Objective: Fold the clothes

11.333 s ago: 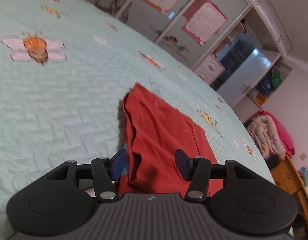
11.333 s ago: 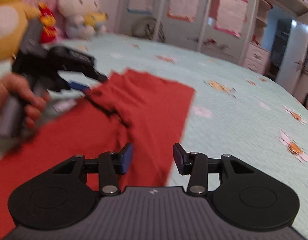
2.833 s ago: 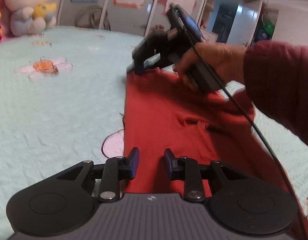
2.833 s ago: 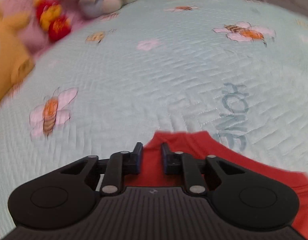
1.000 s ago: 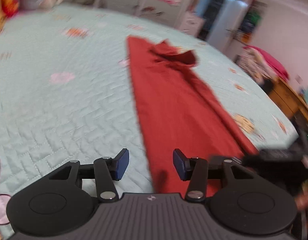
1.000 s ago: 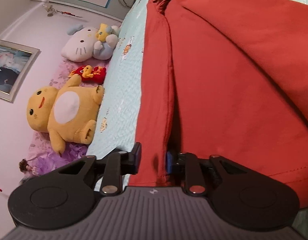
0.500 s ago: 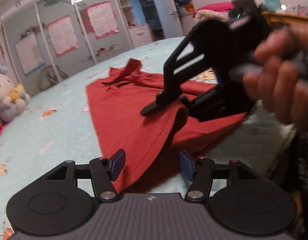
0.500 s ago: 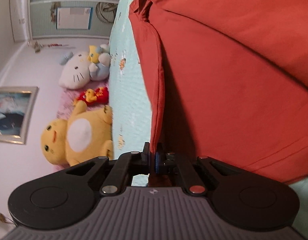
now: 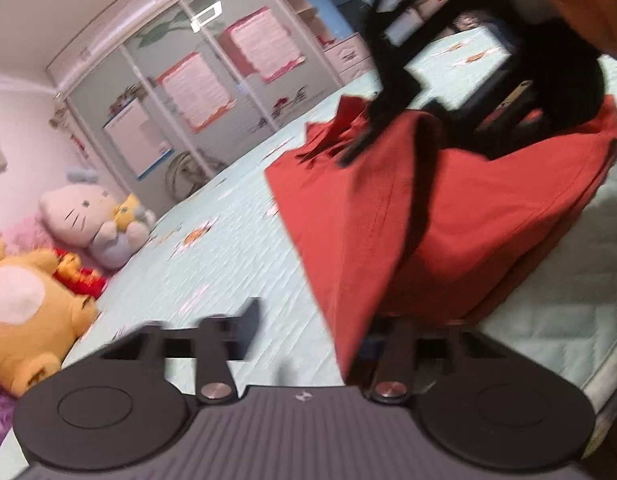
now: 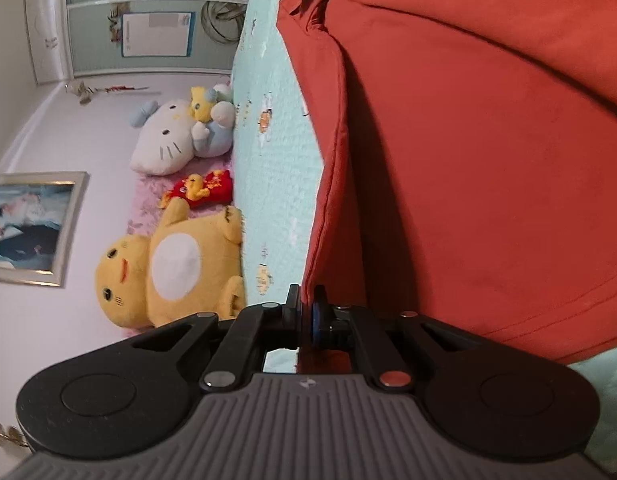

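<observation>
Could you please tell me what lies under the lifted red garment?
The red garment lies on the mint quilt, which shows beside it. Whatever is beneath its raised fold is covered.

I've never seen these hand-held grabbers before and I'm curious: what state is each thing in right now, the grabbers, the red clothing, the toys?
Right gripper: fingers shut on the hem of the red garment.
Left gripper: fingers open, cloth hanging between them.
Red garment: partly lifted, near end raised off the bed, far end lying on it.
Bedspread: spread flat.
Yellow plush: lying at the bed's edge.
White cat plush: resting beside it.
</observation>
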`<action>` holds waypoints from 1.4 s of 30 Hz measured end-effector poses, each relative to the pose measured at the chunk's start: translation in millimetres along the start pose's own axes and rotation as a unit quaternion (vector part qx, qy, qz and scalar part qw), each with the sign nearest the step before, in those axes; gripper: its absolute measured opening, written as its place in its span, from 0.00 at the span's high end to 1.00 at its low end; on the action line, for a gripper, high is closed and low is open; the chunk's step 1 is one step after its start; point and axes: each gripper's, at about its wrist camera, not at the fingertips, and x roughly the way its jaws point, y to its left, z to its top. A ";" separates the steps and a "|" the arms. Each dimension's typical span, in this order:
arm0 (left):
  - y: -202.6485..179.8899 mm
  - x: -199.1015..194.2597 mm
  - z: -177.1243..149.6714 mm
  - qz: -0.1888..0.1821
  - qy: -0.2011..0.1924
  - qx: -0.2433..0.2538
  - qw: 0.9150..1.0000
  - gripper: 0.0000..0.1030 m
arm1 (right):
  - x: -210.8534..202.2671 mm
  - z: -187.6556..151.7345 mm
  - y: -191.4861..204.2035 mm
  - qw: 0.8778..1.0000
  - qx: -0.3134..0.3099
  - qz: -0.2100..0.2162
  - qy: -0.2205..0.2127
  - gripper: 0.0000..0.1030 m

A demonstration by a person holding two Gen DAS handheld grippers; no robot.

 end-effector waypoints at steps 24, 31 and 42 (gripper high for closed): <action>-23.4 -18.1 -11.1 -0.022 -0.002 0.096 0.995 0.98 | 28.1 25.5 10.2 0.973 -0.191 -0.129 -0.005 1.00; -25.6 -19.7 -8.4 -0.029 0.012 0.112 0.993 0.99 | 26.2 14.7 17.9 0.932 -0.311 -0.184 -0.009 1.00; -19.3 -17.9 -1.6 -0.043 0.039 0.098 0.993 0.99 | -1.2 13.4 42.3 0.915 -0.362 -0.166 -0.066 0.92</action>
